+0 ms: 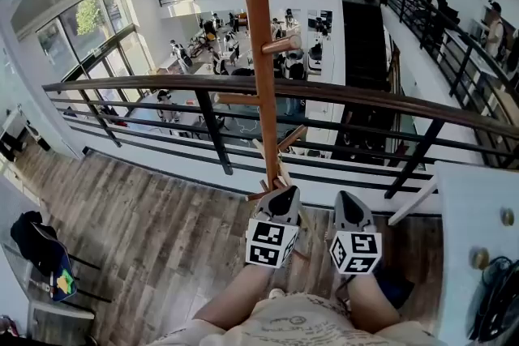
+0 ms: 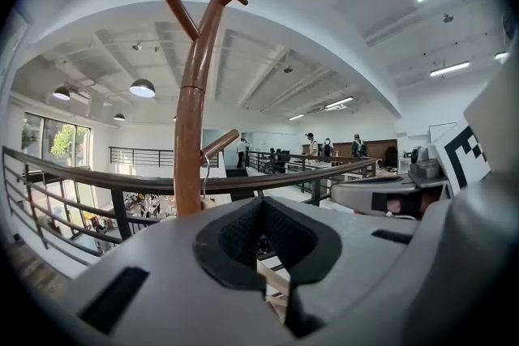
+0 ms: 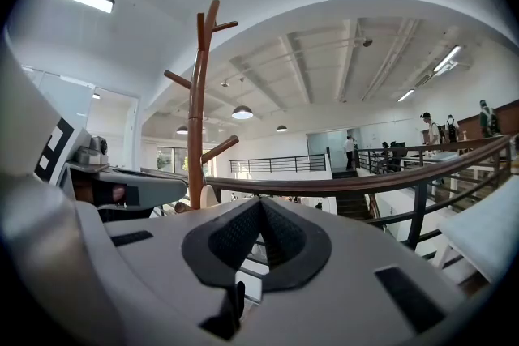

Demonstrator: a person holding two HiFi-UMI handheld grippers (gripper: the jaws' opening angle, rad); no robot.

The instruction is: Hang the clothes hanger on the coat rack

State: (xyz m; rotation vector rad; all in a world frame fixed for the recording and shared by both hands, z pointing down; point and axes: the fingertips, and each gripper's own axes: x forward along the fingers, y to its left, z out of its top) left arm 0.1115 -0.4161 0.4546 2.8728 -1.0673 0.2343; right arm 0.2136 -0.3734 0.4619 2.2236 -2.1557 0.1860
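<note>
The brown wooden coat rack (image 1: 258,53) stands just before the railing, its pole and pegs also showing in the left gripper view (image 2: 190,134) and the right gripper view (image 3: 195,142). A pale wooden clothes hanger (image 1: 277,166) hangs low on the pole, its metal hook (image 2: 208,170) over a lower peg (image 2: 220,143). My left gripper (image 1: 284,194) sits at the hanger's lower end, jaws shut, with pale wood (image 2: 272,279) showing between them. My right gripper (image 1: 350,198) hovers beside it to the right, shut and empty (image 3: 259,235).
A dark curved railing (image 1: 365,97) runs across behind the rack, with an open office floor below. A white ledge (image 1: 478,207) with cables lies at the right. A chair with a black bag (image 1: 36,243) stands at the left. People stand on the far walkway.
</note>
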